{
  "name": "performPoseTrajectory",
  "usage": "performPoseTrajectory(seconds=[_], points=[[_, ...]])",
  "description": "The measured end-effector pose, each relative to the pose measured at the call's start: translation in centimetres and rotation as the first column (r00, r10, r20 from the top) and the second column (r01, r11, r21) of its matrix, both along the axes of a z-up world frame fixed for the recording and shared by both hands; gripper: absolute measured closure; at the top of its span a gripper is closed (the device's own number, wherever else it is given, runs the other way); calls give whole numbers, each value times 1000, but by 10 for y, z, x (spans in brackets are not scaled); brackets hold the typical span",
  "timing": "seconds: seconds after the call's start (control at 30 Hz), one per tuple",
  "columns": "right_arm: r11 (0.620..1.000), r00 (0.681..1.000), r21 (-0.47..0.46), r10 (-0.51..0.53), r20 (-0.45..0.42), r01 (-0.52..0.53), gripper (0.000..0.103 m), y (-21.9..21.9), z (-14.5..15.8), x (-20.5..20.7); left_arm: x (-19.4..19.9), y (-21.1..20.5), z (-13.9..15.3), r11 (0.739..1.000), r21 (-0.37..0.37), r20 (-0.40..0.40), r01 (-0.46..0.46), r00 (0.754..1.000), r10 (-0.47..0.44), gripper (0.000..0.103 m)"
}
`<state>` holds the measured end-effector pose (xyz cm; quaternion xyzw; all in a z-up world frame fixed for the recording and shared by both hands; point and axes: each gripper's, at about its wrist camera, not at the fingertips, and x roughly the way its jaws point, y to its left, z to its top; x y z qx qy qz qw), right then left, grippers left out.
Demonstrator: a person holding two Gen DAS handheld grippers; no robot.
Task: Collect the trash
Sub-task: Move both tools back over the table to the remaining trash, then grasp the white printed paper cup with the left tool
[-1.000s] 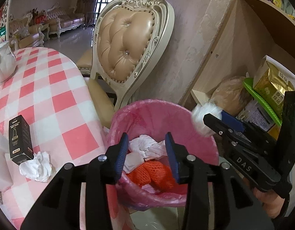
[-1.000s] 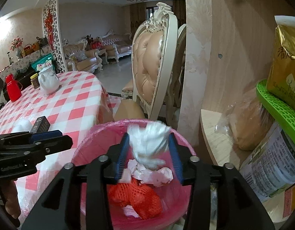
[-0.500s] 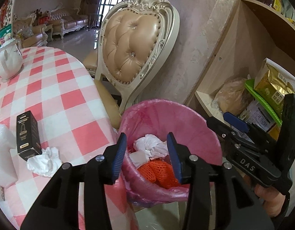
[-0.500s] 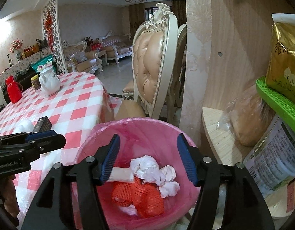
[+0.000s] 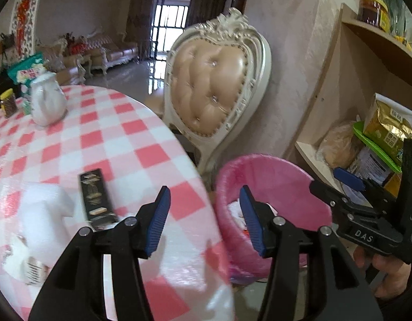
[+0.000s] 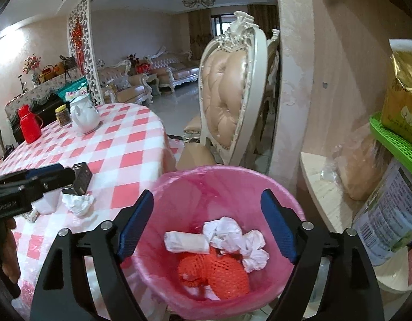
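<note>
The pink-lined trash bin [image 6: 224,187] stands beside the table and holds white crumpled tissues [image 6: 232,235] on an orange net [image 6: 219,270]. My right gripper [image 6: 207,195] hangs over the bin, its jaws opening with nothing between them. In the left wrist view my left gripper [image 5: 204,195] hovers over the table edge, left of the bin [image 5: 273,171]. Its jaws are opening too and are empty. A crumpled tissue [image 6: 79,203] lies on the checked tablecloth [image 6: 125,144] beside a black box [image 6: 81,178], close under the left gripper [image 6: 64,172].
A padded cream chair [image 5: 214,91] stands behind the bin. A wooden shelf [image 6: 321,184] with bags and packets is at the right. On the table are a white foam piece [image 5: 42,214], a white teapot [image 6: 84,116], a red flask [image 6: 29,124] and a jar [image 6: 63,115].
The right gripper let go of a white tissue wad, which fell into the bin, and its jaws spread wide. The left gripper swung left from the bin towards the table and widened.
</note>
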<state>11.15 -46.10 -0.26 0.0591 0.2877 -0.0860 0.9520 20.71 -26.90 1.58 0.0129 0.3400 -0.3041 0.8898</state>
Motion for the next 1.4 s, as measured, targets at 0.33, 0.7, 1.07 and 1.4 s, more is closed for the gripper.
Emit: performPoseTrajectory(seconds=[0.33, 0.7, 1.07, 1.4], points=[[999, 999, -22, 40, 16, -40, 19, 34, 10, 2, 7, 70, 16, 996, 20, 71, -87, 994, 85, 44], [994, 995, -39, 104, 11, -103, 18, 71, 16, 13, 25, 144, 19, 987, 11, 56, -158, 986, 157, 39], [986, 986, -44, 163, -22, -164, 18, 112, 9, 32, 40, 211, 10, 968, -17, 4, -251, 968, 251, 39], [974, 973, -47, 217, -74, -221, 18, 152, -8, 56, 48, 240, -18, 972, 7, -94, -234, 968, 233, 39]])
